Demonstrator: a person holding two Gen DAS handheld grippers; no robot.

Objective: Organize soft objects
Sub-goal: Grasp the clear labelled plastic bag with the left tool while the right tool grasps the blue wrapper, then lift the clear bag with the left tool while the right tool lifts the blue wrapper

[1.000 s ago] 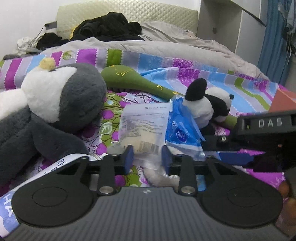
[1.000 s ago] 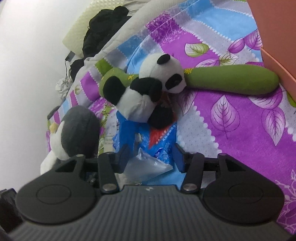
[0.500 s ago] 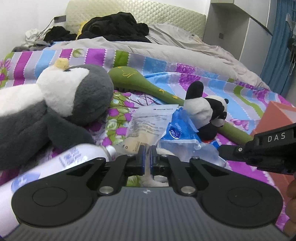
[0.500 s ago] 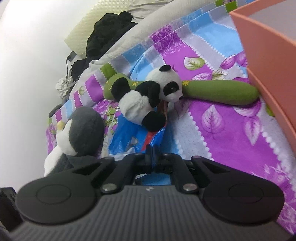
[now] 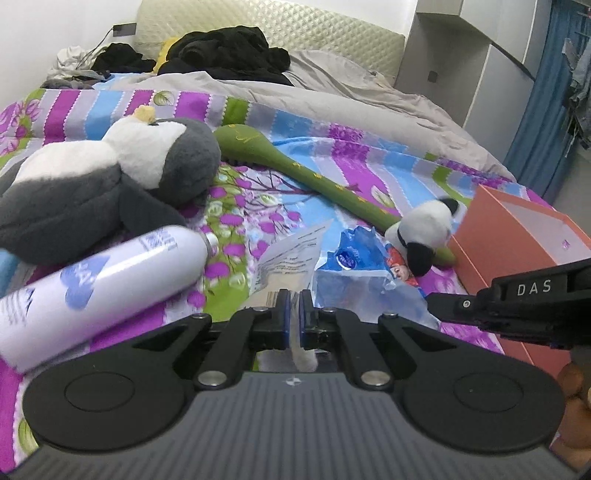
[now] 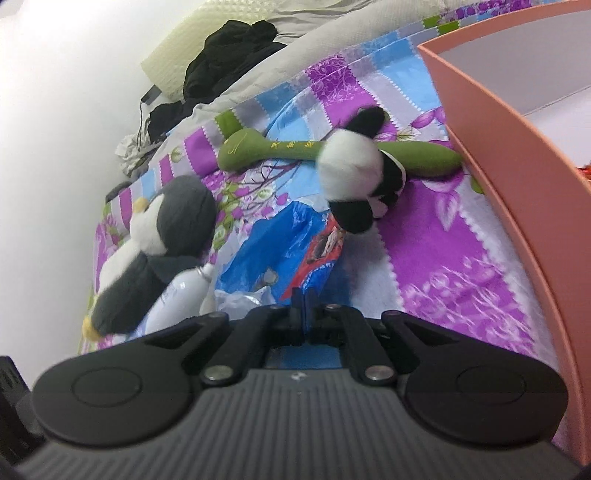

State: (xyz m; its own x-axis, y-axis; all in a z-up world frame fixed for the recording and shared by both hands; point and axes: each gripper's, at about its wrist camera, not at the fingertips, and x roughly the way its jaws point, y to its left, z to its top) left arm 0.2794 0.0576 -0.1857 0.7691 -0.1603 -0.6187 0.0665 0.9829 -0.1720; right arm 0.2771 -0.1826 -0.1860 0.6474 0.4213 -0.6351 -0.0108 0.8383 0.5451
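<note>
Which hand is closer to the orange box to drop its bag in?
Probably right. The right hand-held gripper, shut on the blue bag, has the orange box close beside it. The left hand-held gripper, shut on the white packet, sits farther away.

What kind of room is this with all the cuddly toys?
Most likely a bedroom: the toys lie on a bed with a colourful floral striped sheet, a rumpled grey duvet and a cream quilted padded headboard against the wall.
</note>
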